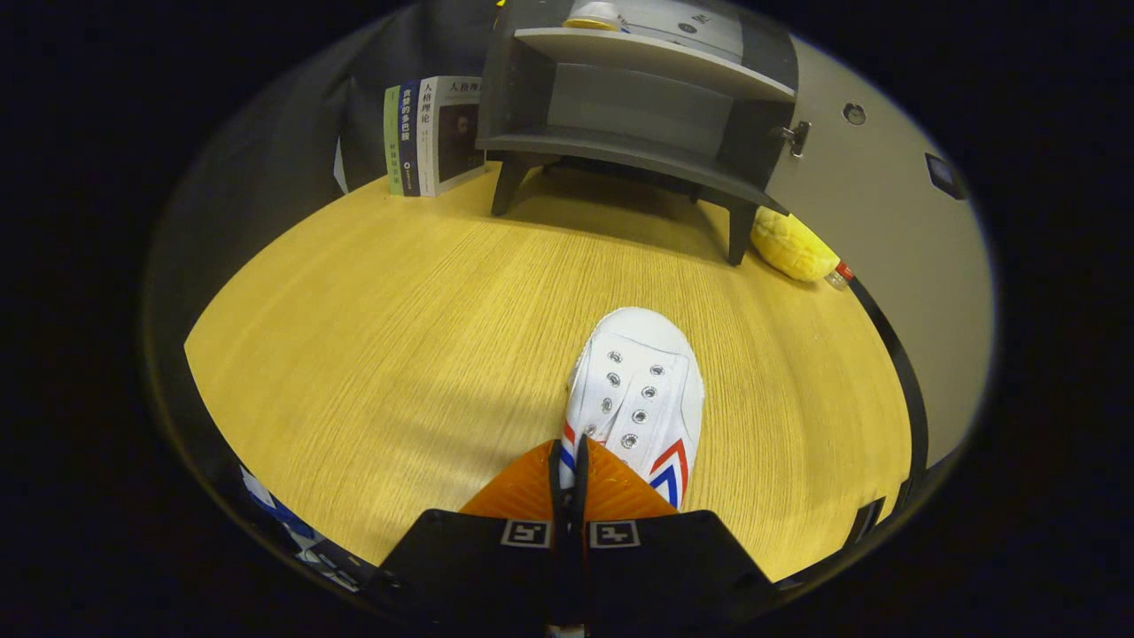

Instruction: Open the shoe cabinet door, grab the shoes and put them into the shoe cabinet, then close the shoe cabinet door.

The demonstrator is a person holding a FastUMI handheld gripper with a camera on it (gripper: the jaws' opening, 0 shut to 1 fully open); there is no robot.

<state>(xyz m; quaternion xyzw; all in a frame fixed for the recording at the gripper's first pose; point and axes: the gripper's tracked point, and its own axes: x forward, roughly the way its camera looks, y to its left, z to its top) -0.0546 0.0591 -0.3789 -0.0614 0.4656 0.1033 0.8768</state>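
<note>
Gripper (pixel 571 461) pinching white shoe (pixel 640 390) – cabinet (pixel 638 151) open beyond.

The books (pixel 434 135), far ahead of the claw and off to its left, have Chinese words on them. The white book says 人格理论. The blue one's words are too small to read surely. Nothing else has words.

Open tabletop (pixel 399 337) between shoe (pixel 640 399) and cabinet (pixel 638 106); books (pixel 434 133), yellow toy (pixel 791 246) flank cabinet.
</note>
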